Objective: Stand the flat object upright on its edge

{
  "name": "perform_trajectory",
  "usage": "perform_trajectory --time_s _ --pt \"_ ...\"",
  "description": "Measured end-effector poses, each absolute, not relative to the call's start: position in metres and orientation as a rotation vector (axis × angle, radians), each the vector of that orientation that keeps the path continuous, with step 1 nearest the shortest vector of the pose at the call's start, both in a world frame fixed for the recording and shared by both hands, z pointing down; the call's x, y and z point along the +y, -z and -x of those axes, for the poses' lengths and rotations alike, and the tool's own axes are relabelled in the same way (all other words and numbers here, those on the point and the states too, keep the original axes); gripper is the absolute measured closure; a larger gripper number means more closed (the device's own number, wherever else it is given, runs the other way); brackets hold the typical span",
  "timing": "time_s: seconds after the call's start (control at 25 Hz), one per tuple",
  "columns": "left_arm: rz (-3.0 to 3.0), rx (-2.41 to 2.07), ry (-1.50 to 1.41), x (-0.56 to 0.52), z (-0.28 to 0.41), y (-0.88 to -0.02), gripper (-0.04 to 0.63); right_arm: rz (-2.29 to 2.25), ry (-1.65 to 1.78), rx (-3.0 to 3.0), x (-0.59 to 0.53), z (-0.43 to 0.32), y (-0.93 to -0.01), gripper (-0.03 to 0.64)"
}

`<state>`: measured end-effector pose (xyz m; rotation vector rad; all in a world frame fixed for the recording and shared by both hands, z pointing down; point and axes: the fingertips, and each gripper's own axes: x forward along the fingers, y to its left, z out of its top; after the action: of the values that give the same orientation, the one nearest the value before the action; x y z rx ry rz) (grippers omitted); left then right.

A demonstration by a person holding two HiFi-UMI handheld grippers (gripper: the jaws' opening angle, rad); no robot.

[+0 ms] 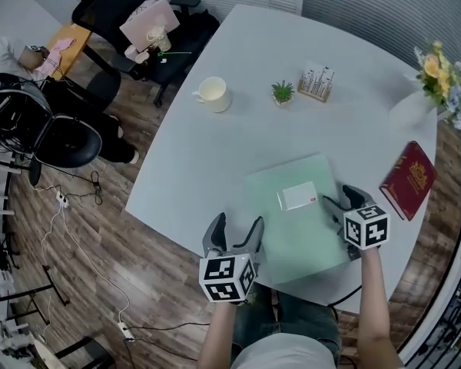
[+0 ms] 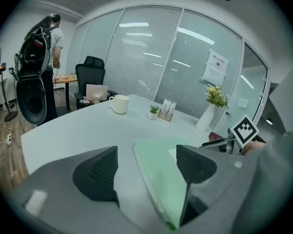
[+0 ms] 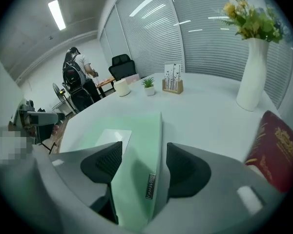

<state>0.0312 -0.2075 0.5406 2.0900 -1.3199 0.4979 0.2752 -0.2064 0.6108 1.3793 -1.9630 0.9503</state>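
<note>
Now the left gripper (image 1: pixel 237 226) and right gripper (image 1: pixel 342 198) hold their fingers apart over the edges of the green folder (image 1: pixel 300 221); a shallow pinch could let it slip on the counter (image 1: pixel 238 133)

One folder (image 1: pixel 300 233), one book (image 1: pixel 409 179), one mug (image 1: pixel 213 94)

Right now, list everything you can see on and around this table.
table: one, white, centre
folder: one, pale green, flat, near edge
label: one, white, on folder
book: one, red, right of folder
mug: one, white, far left
plant: one, green, right of mug
card stand: one, brown, beside the plant
vase: one, white, yellow flowers, far right
chairs: two, black, floor at left
left gripper: one, grey, open at folder's left edge
right gripper: one, grey, open at folder's right edge
</note>
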Motion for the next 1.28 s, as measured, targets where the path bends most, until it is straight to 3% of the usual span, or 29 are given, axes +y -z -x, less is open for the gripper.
perform_trajectory --time_s 0.8,1.28 --pt "-2.004 -1.231 -0.53 -0.174 -0.039 -0.573 0.233 -1.118 -1.565 -2.022 -0.202 -0.269 -0.653 0.307" --pt "-1.936 -1.098 -0.543 -0.143 -0.063 -0.595 0.233 -0.994 -1.563 -1.971 -0.202 -0.27 -0.655 0.331"
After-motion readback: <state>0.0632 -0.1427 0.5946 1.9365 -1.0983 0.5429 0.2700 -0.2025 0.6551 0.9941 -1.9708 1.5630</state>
